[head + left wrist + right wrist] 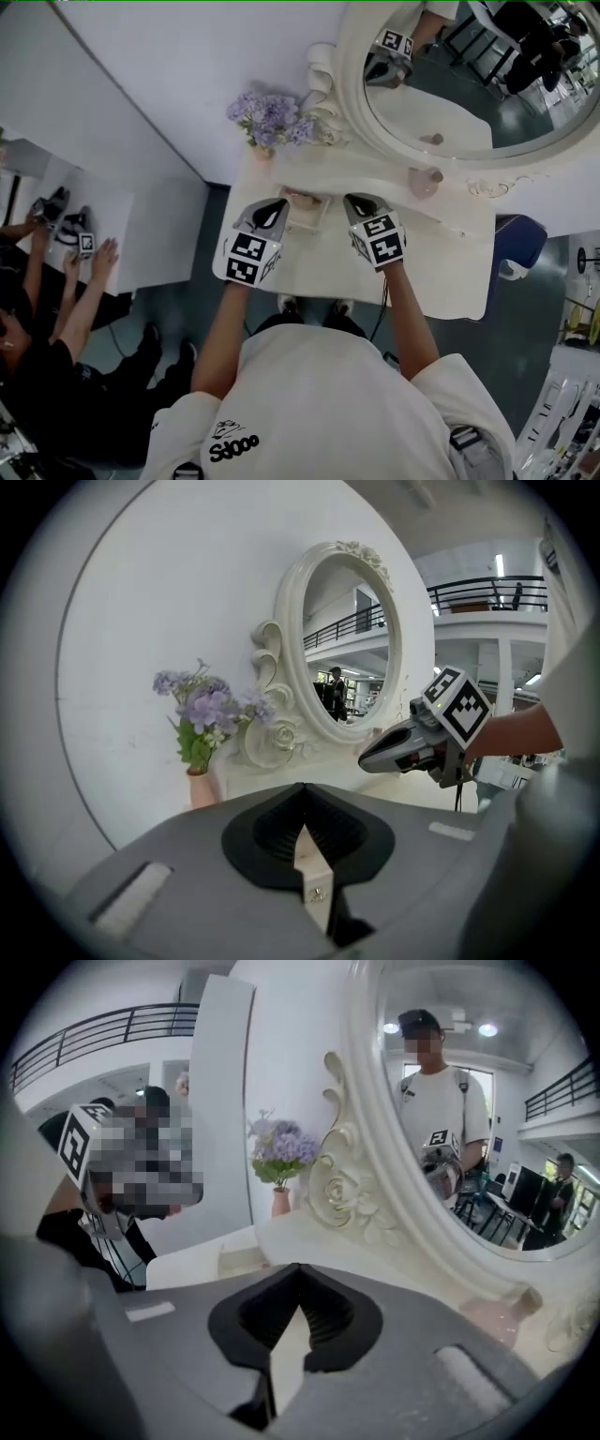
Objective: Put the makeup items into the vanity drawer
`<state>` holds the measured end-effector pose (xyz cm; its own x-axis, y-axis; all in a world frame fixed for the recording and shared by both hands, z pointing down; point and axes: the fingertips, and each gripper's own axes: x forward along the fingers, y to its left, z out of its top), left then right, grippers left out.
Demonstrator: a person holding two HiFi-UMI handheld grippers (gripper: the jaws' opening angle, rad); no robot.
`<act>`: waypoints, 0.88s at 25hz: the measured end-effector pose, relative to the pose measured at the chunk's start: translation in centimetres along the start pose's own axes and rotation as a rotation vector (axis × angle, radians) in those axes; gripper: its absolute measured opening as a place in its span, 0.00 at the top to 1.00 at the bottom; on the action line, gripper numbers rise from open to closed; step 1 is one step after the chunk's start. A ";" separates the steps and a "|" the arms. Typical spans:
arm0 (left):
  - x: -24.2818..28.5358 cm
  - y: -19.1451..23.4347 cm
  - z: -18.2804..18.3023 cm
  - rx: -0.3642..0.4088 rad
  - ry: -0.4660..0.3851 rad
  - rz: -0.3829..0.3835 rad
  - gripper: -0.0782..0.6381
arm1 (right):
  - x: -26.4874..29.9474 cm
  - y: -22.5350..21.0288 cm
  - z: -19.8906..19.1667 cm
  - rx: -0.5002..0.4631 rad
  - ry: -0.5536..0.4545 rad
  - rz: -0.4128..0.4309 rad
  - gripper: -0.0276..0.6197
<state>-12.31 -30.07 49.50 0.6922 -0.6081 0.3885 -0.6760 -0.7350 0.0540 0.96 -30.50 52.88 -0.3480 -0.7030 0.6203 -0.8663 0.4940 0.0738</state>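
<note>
- Over the near part of the smooth white vanity table [441, 267], the left gripper [277, 204] and the right gripper [356, 201] are held side by side, tips toward the far wall.
- Each is a grey moulded shell with ribbed black pads and carries a cube of black-and-white square markers.
- On the left gripper the jaws meet at their tips with nothing between them. Only a wedge of cream tabletop shows beneath.
- On the right gripper the jaws are likewise pressed together and empty.
- Between the two tips sits a shallow rectangular tray [306, 208] with cream walls. Something pinkish lies inside, too small to make out, and I cannot tell whether this is the drawer.
- A small round pink item [424, 181] stands to the right at the foot of the mirror [441, 103], well apart from both grippers.
- Around the oval glass runs a thick cream frame [281, 733] carved with scrolls and a rose.
- Left of it, soft lilac flowers [272, 120] rise from a slim pink vase [200, 789].
</note>
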 end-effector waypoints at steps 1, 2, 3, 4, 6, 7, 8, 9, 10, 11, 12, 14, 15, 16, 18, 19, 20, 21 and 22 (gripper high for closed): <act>0.1 -0.4 0.8 0.012 -0.010 -0.001 0.86 | -1.3 -0.7 0.3 0.012 -0.022 -0.018 0.95; 0.2 -0.9 1.7 0.024 -0.021 -0.001 0.86 | -2.7 -1.6 0.6 0.020 -0.042 -0.041 0.95; 0.4 -1.4 2.6 0.035 -0.034 -0.002 0.86 | -4.0 -2.4 0.8 0.023 -0.062 -0.066 0.95; 0.5 -1.9 3.6 0.046 -0.049 -0.003 0.86 | -5.5 -3.2 1.2 0.024 -0.083 -0.090 0.95; 0.7 -3.0 5.6 0.068 -0.081 -0.005 0.86 | -8.3 -4.6 2.0 0.018 -0.127 -0.133 0.95; 0.8 -3.5 6.6 0.078 -0.097 -0.007 0.86 | -9.7 -5.3 2.4 0.013 -0.146 -0.153 0.95; 0.8 -4.0 7.6 0.087 -0.115 -0.009 0.86 | -11.1 -6.0 2.7 0.008 -0.164 -0.173 0.95; 0.8 -4.6 8.6 0.096 -0.132 -0.011 0.86 | -12.5 -6.6 3.1 0.003 -0.181 -0.193 0.95; 0.8 -5.1 9.7 0.107 -0.149 -0.015 0.86 | -13.8 -7.2 3.5 -0.001 -0.200 -0.212 0.95; 0.9 -5.8 10.7 0.120 -0.164 -0.020 0.86 | -15.1 -7.8 3.9 -0.005 -0.219 -0.230 0.95; 0.9 -6.5 11.7 0.136 -0.178 -0.026 0.86 | -16.4 -8.3 4.2 -0.009 -0.238 -0.247 0.95; 0.8 -8.0 13.7 0.178 -0.205 -0.039 0.86 | -18.9 -9.2 5.0 -0.022 -0.273 -0.279 0.95; 0.7 -8.8 14.7 0.201 -0.219 -0.045 0.86 | -20.1 -9.6 5.4 -0.030 -0.290 -0.294 0.95; 0.6 -9.6 15.7 0.225 -0.233 -0.051 0.86 | -21.2 -9.9 5.8 -0.039 -0.308 -0.308 0.95; 0.3 -11.0 17.6 0.269 -0.263 -0.062 0.86 | -23.4 -10.5 6.7 -0.053 -0.344 -0.333 0.95; 0.2 -11.8 18.4 0.287 -0.277 -0.068 0.86 | -24.4 -10.7 7.1 -0.059 -0.361 -0.343 0.95; 0.0 -12.5 19.1 0.303 -0.288 -0.072 0.86 | -25.3 -10.8 7.4 -0.066 -0.377 -0.351 0.95; -0.2 -13.1 19.8 0.320 -0.300 -0.073 0.86 | -26.2 -11.0 7.8 -0.072 -0.392 -0.357 0.95; -0.4 -13.6 20.6 0.336 -0.313 -0.072 0.86 | -26.9 -11.1 8.1 -0.080 -0.405 -0.362 0.95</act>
<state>1.85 -25.99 29.69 0.8126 -0.5750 0.0952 -0.5396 -0.8039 -0.2501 17.05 -21.22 29.01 -0.1562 -0.9683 0.1948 -0.9319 0.2098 0.2959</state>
